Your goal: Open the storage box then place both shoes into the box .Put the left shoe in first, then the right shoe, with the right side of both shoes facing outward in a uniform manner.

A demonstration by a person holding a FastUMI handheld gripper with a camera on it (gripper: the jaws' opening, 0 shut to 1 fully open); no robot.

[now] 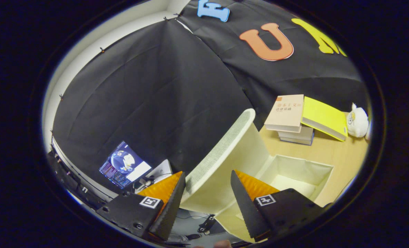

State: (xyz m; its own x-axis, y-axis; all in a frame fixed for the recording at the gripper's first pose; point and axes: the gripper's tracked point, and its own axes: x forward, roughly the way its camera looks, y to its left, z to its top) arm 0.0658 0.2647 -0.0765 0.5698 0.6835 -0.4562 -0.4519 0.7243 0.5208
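Booth scene, black cloth wall behind, light wood worktop (332,155) at right of frame.

Nearest: hand-held gripper (208,193) at bottom centre, fingers spread fairly wide, with the lid (225,162) of the storage box (304,172) standing between them. Whether both fingers actually press on the lid cannot be told; the left finger (171,203) looks to be at or just off the lid's woven outer face, the right finger (242,203) on the inner side with some gap apparent.

Step judged: box opening, nearly done. Lid is swung up to roughly upright, tilted slightly away from the box; pale interior is exposed and no shoes are seen in it.

Next move, as a judgement: lid to be pushed past vertical so it stays back, then released; left shoe to be fetched first, right side outward. Risk: lid falls shut on release.

Pose: view is rolled noticeably, worktop sloping in frame, so the gripper appears tilted and aimed slightly upward across the box.

Beyond the box: stack of books (294,120) with a yellow book (323,117) leaning on it, white plush toy (357,120) at far right. A lit screen (123,165) sits lower left, past the left finger.
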